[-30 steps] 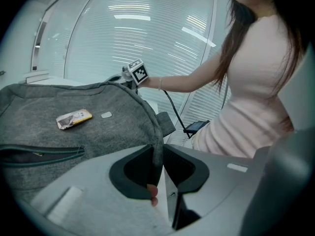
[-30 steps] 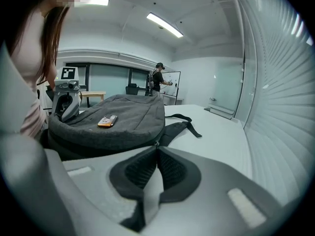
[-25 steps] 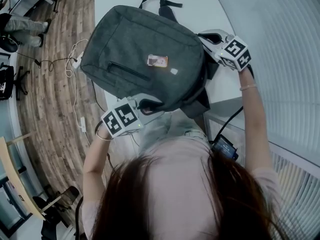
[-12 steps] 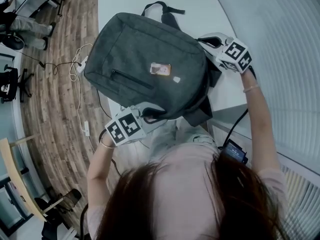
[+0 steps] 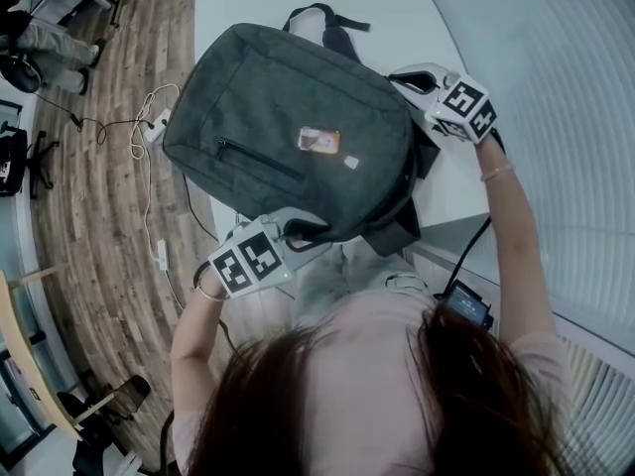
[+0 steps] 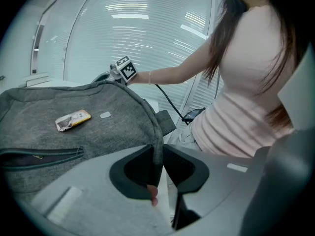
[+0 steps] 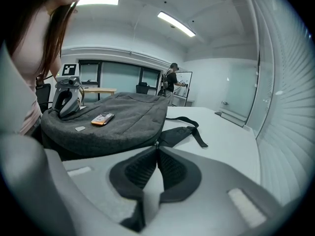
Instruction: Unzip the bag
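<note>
A grey backpack (image 5: 288, 137) lies flat on the white table (image 5: 397, 18), front pocket zip (image 5: 258, 159) and a small orange label (image 5: 318, 140) facing up. My left gripper (image 5: 293, 228) is at the bag's near edge, shut on a fold of the bag's fabric rim (image 6: 156, 154). At the bag's right side, my right gripper (image 5: 402, 77) has its tips meeting on a small zipper pull (image 7: 156, 142) at the bag's seam; its jaws are opening slightly, with the pull still between them. The bag's black straps (image 7: 189, 129) trail past it on the table.
White cables (image 5: 149, 167) snake over the wooden floor left of the table. Window blinds (image 5: 575, 117) run along the right. A small black device (image 5: 464, 305) hangs on a cable at the person's side. Another person (image 7: 171, 77) stands far off by a glass wall.
The bag and both grippers have shifted a little in the head view; the left gripper sits slightly lower. Both grippers stay on the same spots of the bag.
</note>
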A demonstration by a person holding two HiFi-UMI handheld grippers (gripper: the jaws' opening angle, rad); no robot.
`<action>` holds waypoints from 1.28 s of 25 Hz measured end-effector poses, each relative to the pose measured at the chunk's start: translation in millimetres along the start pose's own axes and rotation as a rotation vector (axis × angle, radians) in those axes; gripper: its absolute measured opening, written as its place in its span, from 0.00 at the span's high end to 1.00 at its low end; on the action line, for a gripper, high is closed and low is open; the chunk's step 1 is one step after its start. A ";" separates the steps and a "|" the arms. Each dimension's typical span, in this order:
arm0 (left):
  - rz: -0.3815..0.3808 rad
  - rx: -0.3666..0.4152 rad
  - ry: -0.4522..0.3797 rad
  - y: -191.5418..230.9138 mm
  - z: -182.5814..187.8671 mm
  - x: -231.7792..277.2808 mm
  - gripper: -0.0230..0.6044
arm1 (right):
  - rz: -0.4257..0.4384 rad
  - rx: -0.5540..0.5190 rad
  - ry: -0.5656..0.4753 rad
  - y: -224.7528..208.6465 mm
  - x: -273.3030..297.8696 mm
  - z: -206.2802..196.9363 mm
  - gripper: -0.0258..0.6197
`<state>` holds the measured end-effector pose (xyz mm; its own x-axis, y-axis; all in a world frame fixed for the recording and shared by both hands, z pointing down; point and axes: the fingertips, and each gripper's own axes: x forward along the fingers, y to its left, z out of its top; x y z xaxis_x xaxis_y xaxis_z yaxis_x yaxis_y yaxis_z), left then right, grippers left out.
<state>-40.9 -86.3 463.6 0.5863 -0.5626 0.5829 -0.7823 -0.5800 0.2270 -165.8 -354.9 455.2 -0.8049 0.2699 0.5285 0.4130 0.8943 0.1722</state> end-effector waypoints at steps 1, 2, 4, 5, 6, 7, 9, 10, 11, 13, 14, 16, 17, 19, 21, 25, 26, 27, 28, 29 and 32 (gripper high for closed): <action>0.000 0.000 0.000 -0.1 0.2 -0.3 0.84 | 0.002 -0.008 0.003 -1.0 1.8 1.0 0.94; 0.000 0.000 -0.001 0.0 0.7 -0.6 0.84 | 0.004 -0.017 0.007 -2.3 3.5 2.4 0.94; 0.000 -0.001 -0.003 -0.1 1.7 -1.0 0.84 | 0.010 -0.028 0.012 -4.3 7.3 5.3 0.94; 0.000 -0.003 -0.004 -0.2 1.7 -0.9 0.84 | 0.015 -0.030 0.015 -4.8 9.5 5.7 0.94; -0.001 -0.005 -0.004 -0.1 1.6 -0.6 0.84 | 0.019 -0.031 0.017 -5.3 11.6 5.3 0.94; -0.001 -0.006 -0.005 0.0 1.4 -0.4 0.84 | 0.023 -0.032 0.019 -5.9 13.5 4.8 0.94; 0.001 -0.007 -0.004 -0.5 1.5 -0.6 0.84 | 0.027 -0.035 0.021 -6.9 16.1 5.5 0.94; 0.002 -0.006 -0.004 -1.3 1.9 -1.2 0.84 | 0.030 -0.035 0.020 -7.2 17.1 6.6 0.94; 0.002 -0.006 -0.004 -2.1 2.4 -1.8 0.84 | 0.034 -0.034 0.018 -7.4 18.2 7.8 0.94; 0.001 -0.009 -0.006 -2.7 3.5 -2.1 0.84 | 0.043 -0.033 0.015 -8.9 20.8 8.7 0.94; 0.000 -0.011 -0.007 -2.4 3.6 -1.7 0.84 | 0.047 -0.035 0.014 -9.9 22.3 8.7 0.94; -0.004 -0.018 -0.007 -1.4 2.7 -0.1 0.84 | 0.056 -0.038 0.012 -11.3 26.1 8.4 0.94; -0.005 -0.023 -0.007 -0.7 2.2 1.1 0.84 | 0.062 -0.037 0.010 -12.0 28.2 8.0 0.93; -0.006 -0.031 -0.007 0.7 1.3 3.3 0.84 | 0.081 -0.019 0.003 -13.2 32.9 7.4 0.93; -0.009 -0.042 -0.005 1.2 -0.6 4.3 0.84 | 0.106 -0.002 -0.001 -12.8 38.0 7.3 0.93; -0.025 -0.066 0.005 2.0 -3.5 7.1 0.84 | 0.143 -0.027 0.009 -12.4 45.2 7.1 0.93; -0.032 -0.075 0.008 1.5 -4.2 8.3 0.84 | 0.152 -0.030 0.011 -12.6 46.3 7.2 0.93; -0.038 -0.085 0.012 0.9 -4.9 9.3 0.84 | 0.163 -0.028 0.012 -13.1 47.2 7.9 0.93; -0.042 -0.092 0.017 0.5 -5.1 10.0 0.84 | 0.174 -0.025 0.011 -13.7 47.9 8.8 0.93; -0.043 -0.096 0.020 0.4 -4.8 10.4 0.84 | 0.184 -0.025 0.012 -14.1 48.4 9.7 0.93; -0.041 -0.102 0.025 1.4 -3.0 11.3 0.83 | 0.208 -0.047 0.017 -15.2 51.5 11.9 0.93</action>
<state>-36.0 -91.7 472.9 0.6138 -0.5241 0.5904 -0.7758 -0.5387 0.3285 -218.5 -350.3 469.8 -0.6930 0.4403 0.5709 0.5891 0.8023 0.0963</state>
